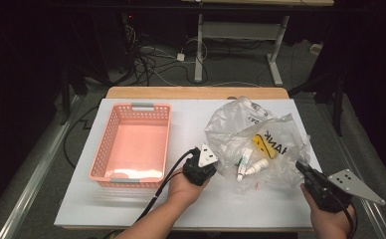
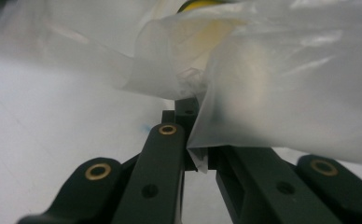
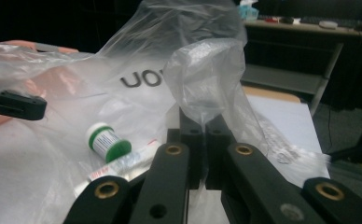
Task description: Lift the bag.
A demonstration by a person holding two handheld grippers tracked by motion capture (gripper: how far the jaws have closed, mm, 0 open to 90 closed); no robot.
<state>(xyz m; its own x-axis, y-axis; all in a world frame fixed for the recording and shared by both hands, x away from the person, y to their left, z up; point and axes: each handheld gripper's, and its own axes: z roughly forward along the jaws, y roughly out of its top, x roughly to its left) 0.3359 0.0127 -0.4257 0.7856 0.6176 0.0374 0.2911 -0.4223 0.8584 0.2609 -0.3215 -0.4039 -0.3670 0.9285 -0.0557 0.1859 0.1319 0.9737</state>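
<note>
You had left gripper (image 1: pixel 212 160) clamped on plastic bag (image 1: pixel 260 137) edge, right gripper (image 3: pixel 202 135) pinching opposite edge; bag lay right of pink basket (image 1: pixel 131 144); thin film could've torn or slipped, spilling tubes (image 1: pixel 244 163).

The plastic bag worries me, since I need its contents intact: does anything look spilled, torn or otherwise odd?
Nothing looks spilled or torn. The plastic bag is crumpled, pinched at two edges by the left gripper and right gripper. The tube and small bottle lie inside it. The pink basket sits square.
</note>
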